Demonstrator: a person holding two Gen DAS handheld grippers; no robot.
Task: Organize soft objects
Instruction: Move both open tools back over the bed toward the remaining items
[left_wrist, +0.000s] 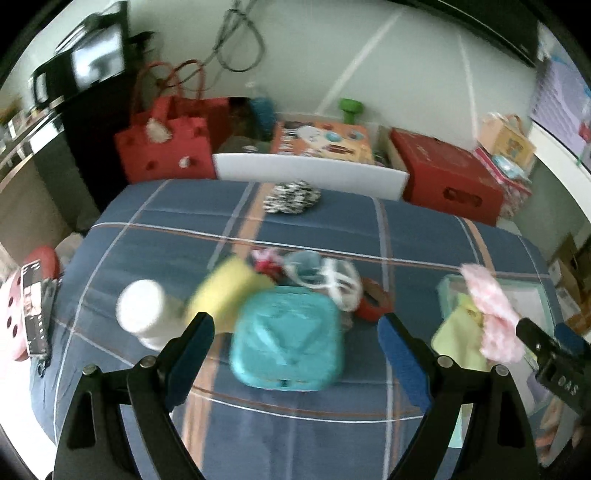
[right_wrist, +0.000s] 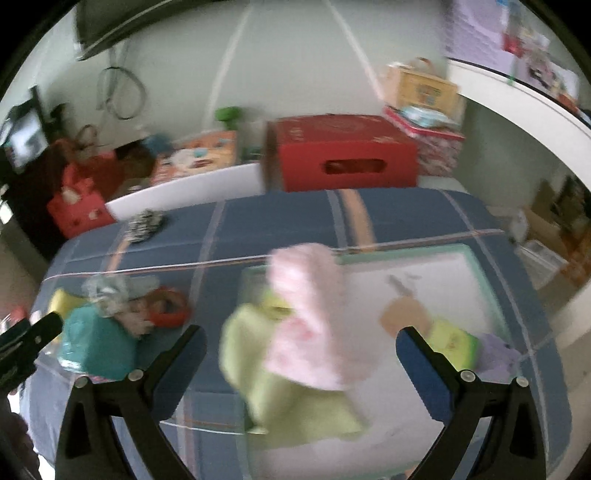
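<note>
A pink cloth (right_wrist: 310, 317) lies over a light green cloth (right_wrist: 295, 391) on the white tray with a mint rim (right_wrist: 480, 273); both also show in the left wrist view, the pink cloth (left_wrist: 491, 314) at the right. My right gripper (right_wrist: 301, 343) is open, its jaws wide on either side of the two cloths, holding nothing. My left gripper (left_wrist: 295, 328) is open and empty above a teal pouch (left_wrist: 288, 343). A yellow sponge (left_wrist: 225, 288) and a white bottle (left_wrist: 142, 306) lie left of the pouch. Both views are blurred.
The blue plaid bed cover (left_wrist: 184, 229) holds a red tape roll (left_wrist: 373, 302), white cord (left_wrist: 340, 280) and a black-and-white cloth (left_wrist: 291, 195). A purple item (right_wrist: 498, 354) and yellow-green item (right_wrist: 454, 339) sit on the tray. A red box (right_wrist: 343, 151) and red bag (left_wrist: 166, 144) stand behind.
</note>
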